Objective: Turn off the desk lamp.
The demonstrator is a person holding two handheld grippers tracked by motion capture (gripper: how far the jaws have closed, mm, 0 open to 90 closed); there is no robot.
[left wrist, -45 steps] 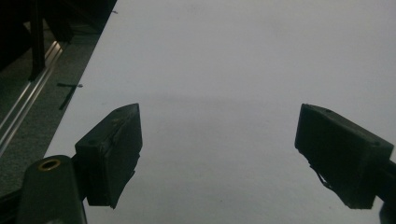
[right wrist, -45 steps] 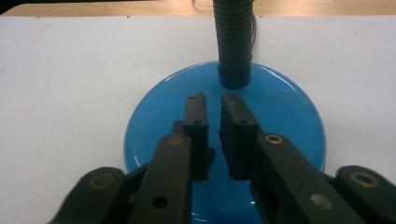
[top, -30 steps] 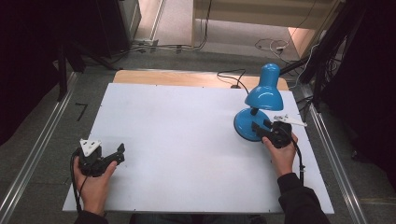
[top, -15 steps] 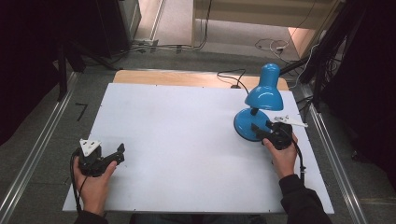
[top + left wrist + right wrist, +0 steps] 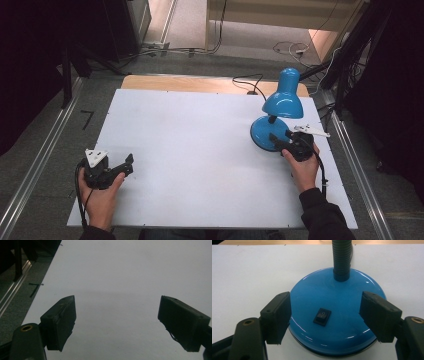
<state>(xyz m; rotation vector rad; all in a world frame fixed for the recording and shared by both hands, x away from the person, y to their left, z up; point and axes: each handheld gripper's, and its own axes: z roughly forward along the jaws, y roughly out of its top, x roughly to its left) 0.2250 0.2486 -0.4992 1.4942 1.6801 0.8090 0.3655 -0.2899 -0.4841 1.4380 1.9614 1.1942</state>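
I'm holding the right gripper [image 5: 325, 315] over the blue desk lamp's base [image 5: 342, 290] at the table's [image 5: 190, 140] right side, jaws just widened, straddling its black rocker switch [image 5: 322, 316] untouched. I'm resting the left gripper [image 5: 117, 322] gaping, nothing between.

signs: O mark | on: rocker switch [image 5: 322, 316] | lamp base [image 5: 352, 310]

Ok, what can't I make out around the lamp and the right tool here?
- Lamp base: near rim cut off by the bottom edge of the right gripper view.
- Switch: marking too small to read.
- Lamp shade: its opening faces down in the high view, hiding any bulb.
- Right tool: contact with the base unclear.
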